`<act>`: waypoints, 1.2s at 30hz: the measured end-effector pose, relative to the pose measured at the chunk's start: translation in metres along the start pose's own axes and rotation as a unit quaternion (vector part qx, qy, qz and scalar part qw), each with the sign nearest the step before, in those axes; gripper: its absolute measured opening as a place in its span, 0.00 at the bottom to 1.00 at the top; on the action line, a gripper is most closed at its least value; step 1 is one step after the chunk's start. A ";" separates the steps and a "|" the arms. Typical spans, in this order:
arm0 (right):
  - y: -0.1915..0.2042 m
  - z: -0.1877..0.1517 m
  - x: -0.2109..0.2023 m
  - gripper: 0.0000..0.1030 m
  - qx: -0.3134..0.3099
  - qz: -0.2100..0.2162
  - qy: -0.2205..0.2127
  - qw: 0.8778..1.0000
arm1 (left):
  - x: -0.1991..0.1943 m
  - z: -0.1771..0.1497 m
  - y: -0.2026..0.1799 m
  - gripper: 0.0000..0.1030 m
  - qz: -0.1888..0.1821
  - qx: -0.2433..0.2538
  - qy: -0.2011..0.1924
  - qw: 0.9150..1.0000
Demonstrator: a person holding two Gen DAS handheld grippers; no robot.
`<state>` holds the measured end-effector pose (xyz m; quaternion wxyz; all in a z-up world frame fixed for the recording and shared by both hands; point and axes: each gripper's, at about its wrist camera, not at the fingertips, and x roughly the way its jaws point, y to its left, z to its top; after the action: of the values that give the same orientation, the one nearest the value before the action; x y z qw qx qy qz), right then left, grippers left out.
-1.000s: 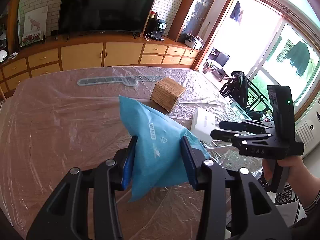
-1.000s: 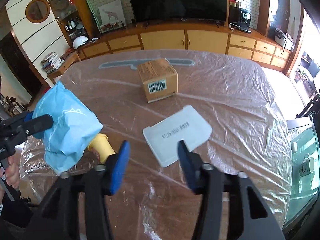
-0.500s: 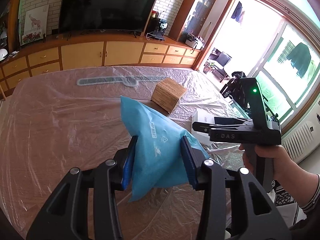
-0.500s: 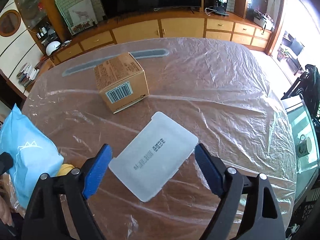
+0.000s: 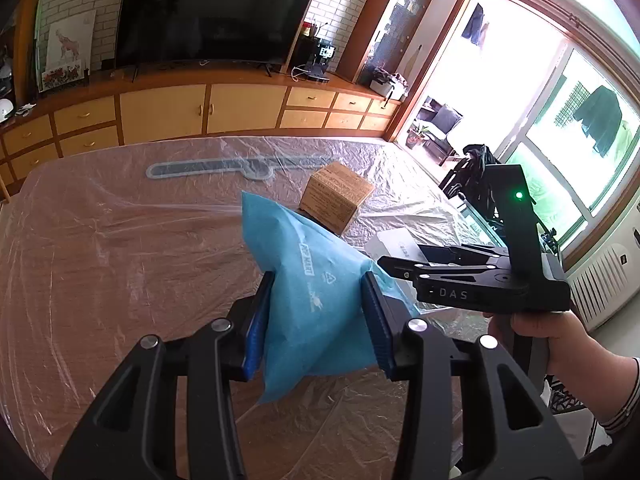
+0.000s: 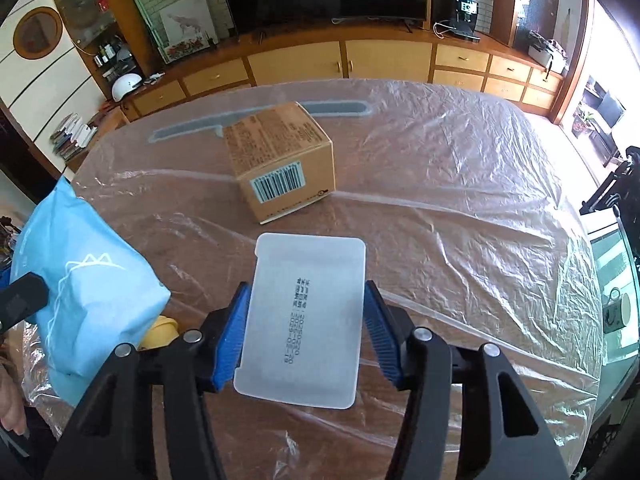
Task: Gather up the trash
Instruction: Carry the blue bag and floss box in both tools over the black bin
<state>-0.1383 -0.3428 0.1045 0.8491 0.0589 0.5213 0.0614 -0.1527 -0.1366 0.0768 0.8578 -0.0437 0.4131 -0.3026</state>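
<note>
The left gripper (image 5: 316, 312) is pinching a blue bag (image 5: 316, 292) between its blue ribbed pads, holding it above the table (image 5: 120, 264); the bag is looking soft, matte and crumpled, with faint white print. Under it, only the right wrist view is showing a yellow thing (image 6: 162, 330), partly hidden. The table is lying under wrinkled clear plastic sheet (image 6: 460, 216). Further back a brown cardboard box (image 6: 280, 160) is sitting, its barcode showing only in the right view. The right gripper (image 6: 306, 332) is standing partly open around a flat, frosted white pouch (image 6: 304, 320) with rounded corners and dark print; whether the pads are touching it, I cannot tell. The left view is catching just a corner of it.
</note>
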 end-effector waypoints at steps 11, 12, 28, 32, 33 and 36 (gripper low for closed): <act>-0.003 -0.004 -0.037 0.53 0.010 0.041 -0.037 0.998 | -0.028 -0.004 0.004 0.43 0.004 -0.008 -0.023 1.000; -0.002 -0.006 -0.041 0.53 0.009 0.047 -0.039 0.998 | -0.031 -0.006 0.004 0.43 0.004 -0.009 -0.025 1.000; 0.029 -0.048 -0.067 0.53 -0.018 0.091 -0.027 0.995 | -0.044 -0.044 -0.004 0.42 0.005 -0.017 -0.002 1.000; 0.035 -0.055 -0.079 0.53 -0.022 0.105 -0.029 0.994 | -0.050 -0.051 -0.009 0.42 0.002 -0.015 -0.002 1.000; 0.037 -0.057 -0.083 0.53 -0.025 0.107 -0.030 0.993 | -0.052 -0.053 -0.010 0.42 0.001 -0.014 -0.002 1.000; 0.040 -0.065 -0.095 0.53 -0.031 0.117 -0.033 0.992 | -0.061 -0.060 -0.017 0.42 -0.004 -0.010 -0.001 1.000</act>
<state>-0.2402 -0.3171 0.1655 0.8543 0.0949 0.4805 0.1743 -0.2336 -0.1059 0.0845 0.8563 -0.0544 0.4154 -0.3019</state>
